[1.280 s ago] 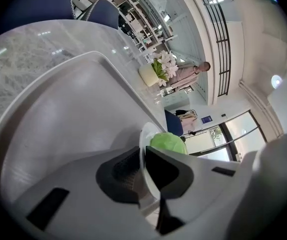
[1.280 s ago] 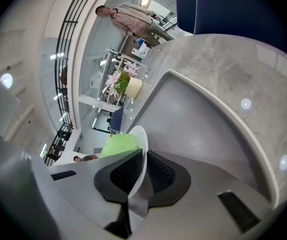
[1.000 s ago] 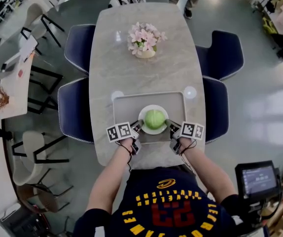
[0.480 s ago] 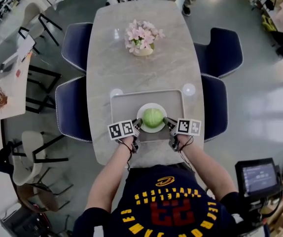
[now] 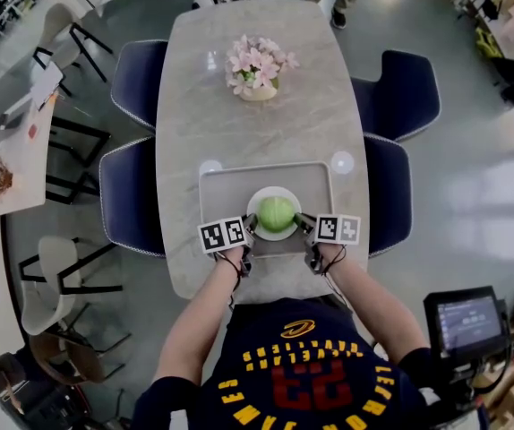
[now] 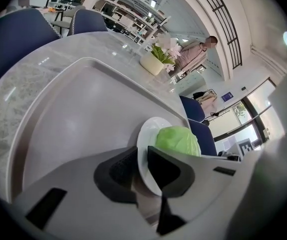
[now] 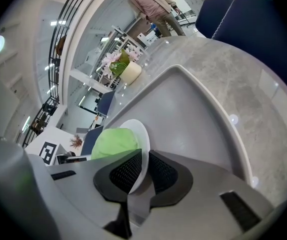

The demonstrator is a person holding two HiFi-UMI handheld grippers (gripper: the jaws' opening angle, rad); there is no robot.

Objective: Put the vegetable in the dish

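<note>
on tray (image 5: 226, 184): cabbage (image 5: 276, 212) in dish (image 5: 276, 236), left gripper (image 5: 251, 229) and right gripper (image 5: 300, 224) clamping opposite rims.

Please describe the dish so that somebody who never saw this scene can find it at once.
On the marble table, find the grey tray at the person's end. The dish is the round white plate there, gripped at its rim by the left gripper and right gripper; only it holds a green cabbage.

Glossy white dish (image 6: 147, 136), matt grey tray (image 5: 221, 186) (smooth), polished marble-look table (image 5: 239, 133), ribbed black pads (image 7: 126, 173).
</note>
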